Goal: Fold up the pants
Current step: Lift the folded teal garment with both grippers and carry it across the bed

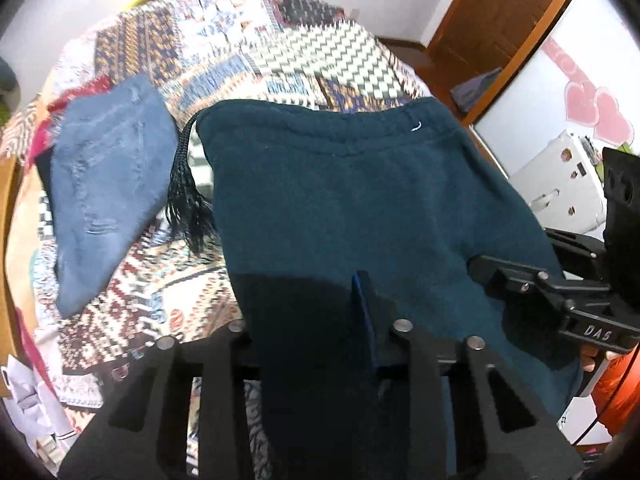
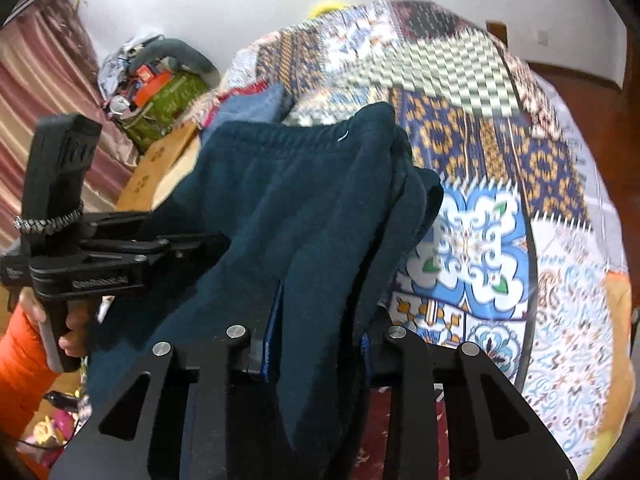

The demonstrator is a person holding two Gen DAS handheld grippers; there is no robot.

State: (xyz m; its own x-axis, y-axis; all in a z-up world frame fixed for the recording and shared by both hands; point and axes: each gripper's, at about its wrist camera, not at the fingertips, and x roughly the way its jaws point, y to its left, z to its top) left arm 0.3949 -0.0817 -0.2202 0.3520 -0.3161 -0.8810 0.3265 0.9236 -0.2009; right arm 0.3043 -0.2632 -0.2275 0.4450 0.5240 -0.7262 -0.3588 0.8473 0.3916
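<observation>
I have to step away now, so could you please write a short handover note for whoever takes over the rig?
Left gripper: shut on the teal pants.
Right gripper: shut on the same pants, further along that near edge.
Pants: near end lifted, waistband end toward the patchwork bed cover. Blue jeans lie on the cover beside them.
Done: both grips taken.
Left: probably carry the held end over to the waistband, lay it flat, release.

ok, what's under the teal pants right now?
Under the teal pants lies the patchwork bedspread, with black drawstring tassels hanging beside them. Whatever lies directly beneath the fabric is covered.
</observation>
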